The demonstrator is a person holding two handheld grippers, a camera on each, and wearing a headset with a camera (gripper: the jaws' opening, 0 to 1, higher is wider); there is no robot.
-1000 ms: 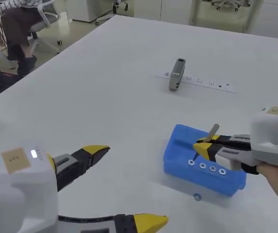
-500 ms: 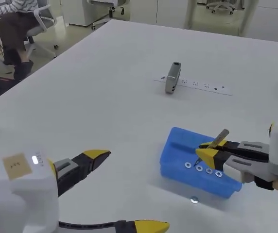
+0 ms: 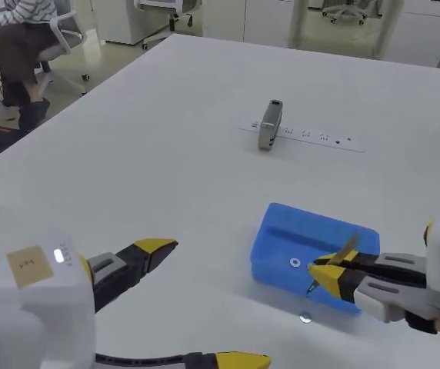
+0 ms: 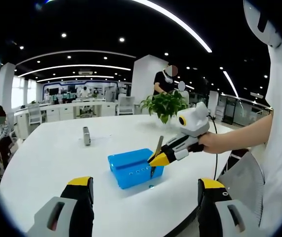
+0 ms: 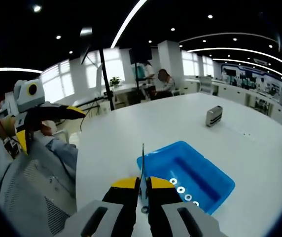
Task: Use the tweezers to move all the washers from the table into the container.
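1. Surface (image 3: 166,154): white, broad.
2. Container (image 3: 312,227): blue, open-topped tray, in the near right part of the surface.
3. Washers (image 5: 180,189): a short row on the container floor along its near wall (best seen from the right gripper view).
4. Loose washer (image 3: 305,317): flat on the surface, just outside the container's near wall, not touching it.
5. Tweezers (image 3: 348,248): tan upper end raised, dark tips pointing down at the container's near edge, close to the loose washer (whether they touch it cannot be told).
6. Right gripper (image 3: 324,270): low over the container's near right corner, yellow-tipped fingers (image 5: 126,183) pressed together on the tweezers.
7. Left gripper (image 3: 197,302): at the near left, well apart from the container, fingers (image 3: 155,247) spread wide with nothing between them.
8. Power strip (image 3: 312,137): white, lying flat farther back.
9. Adapter (image 3: 270,123): grey block sitting at the strip's left end.
10. Person (image 3: 16,31): seated on a chair past the far left corner.
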